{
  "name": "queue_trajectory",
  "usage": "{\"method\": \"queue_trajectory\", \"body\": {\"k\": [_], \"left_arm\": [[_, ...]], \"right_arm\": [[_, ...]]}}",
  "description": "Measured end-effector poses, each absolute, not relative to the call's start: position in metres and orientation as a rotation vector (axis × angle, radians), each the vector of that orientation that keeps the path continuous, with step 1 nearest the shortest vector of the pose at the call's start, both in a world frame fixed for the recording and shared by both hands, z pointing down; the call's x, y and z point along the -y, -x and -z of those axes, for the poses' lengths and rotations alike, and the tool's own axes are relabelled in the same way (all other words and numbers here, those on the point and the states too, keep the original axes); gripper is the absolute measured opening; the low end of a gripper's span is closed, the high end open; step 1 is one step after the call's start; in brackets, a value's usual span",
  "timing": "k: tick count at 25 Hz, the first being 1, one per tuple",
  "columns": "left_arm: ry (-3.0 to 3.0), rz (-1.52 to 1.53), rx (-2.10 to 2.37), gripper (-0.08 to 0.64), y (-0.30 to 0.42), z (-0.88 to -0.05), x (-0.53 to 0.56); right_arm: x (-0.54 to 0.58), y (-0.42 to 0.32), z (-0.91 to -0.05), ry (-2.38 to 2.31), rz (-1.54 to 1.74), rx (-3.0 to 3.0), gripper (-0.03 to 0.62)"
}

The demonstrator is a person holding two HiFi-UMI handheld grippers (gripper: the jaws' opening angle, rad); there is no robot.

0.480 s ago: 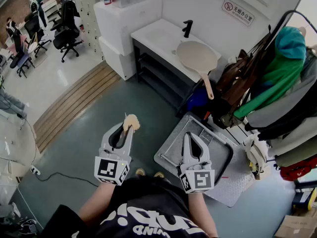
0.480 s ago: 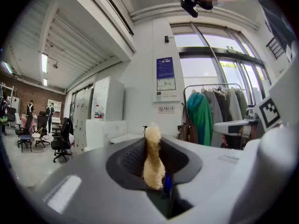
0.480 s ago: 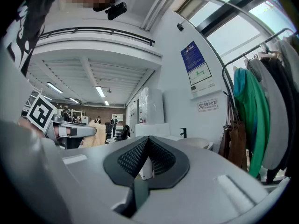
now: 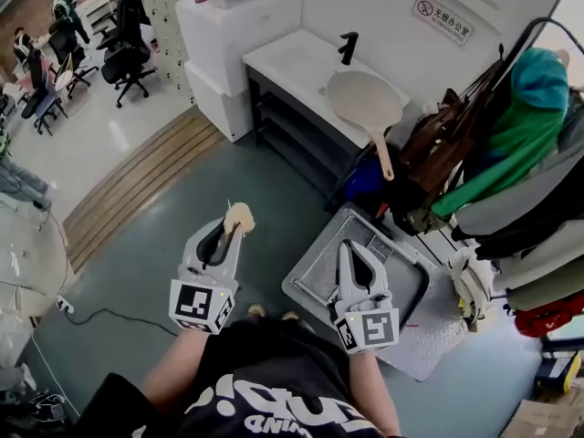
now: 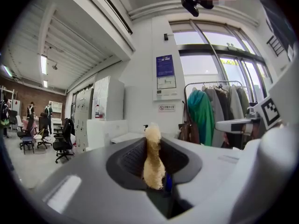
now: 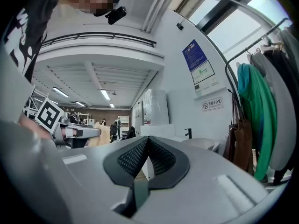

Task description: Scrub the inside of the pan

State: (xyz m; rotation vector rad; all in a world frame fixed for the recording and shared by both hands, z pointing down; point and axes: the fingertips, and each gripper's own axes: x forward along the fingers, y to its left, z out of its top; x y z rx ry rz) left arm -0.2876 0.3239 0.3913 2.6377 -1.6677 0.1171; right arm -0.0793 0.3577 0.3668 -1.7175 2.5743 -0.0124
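Cream-toned pan [image 4: 363,99] lies face-up on white counter [image 4: 278,60] at far side of scene, just right of black tap [image 4: 347,47]; it is in neither gripper. Bowl is round, shallow, matte; can't tell residue at this res. Handle [image 4: 379,153] is long, straight, tan, wood-like. Its axis runs from bowl toward near side, slightly right, w/ end overhanging counter's near edge. Key relation: pan is far + a bit right of both grippers, well apart from each. R gripper [image 4: 350,247] is nearer, roughly in line w/ handle end; L gripper [image 4: 228,237] sits further left. L jaws pinch scrubber [image 4: 240,217]: pale beige, fibrous, fuzzy, squashed thin in the grip, tuft sticking out past tips. Looks soft and compliant, so should conform to curved pan wall. R jaws pressed together, nothing between them; ribbed black pads [image 6: 133,160] meet in a line. Both grippers point level toward counter. Judgement: approach phase, scrubbing not begun. Next = close gap to counter, R opens + takes handle to steady, L brings scrubber into bowl. Risk: pan looks light and handle overhangs, so may slide or tip on smooth counter if unsteadied. Around: grey metal tray [image 4: 315,276] on floor [image 4: 265,190] under R gripper. Garment rack [image 4: 538,33] at right w/ green garment [image 4: 520,121]. Brown bag [image 4: 438,153] hangs close by handle end, possible snag.
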Motion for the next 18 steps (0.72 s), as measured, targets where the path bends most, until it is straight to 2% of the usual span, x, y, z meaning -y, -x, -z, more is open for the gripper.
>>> {"method": "queue_trajectory", "body": {"k": [18], "left_arm": [[-2.573,-0.1,1.763,0.074,0.277,-0.407,-0.3]], "right_arm": [[-0.316,0.062,-0.381,1.642,-0.033,-2.645,0.008]]}}
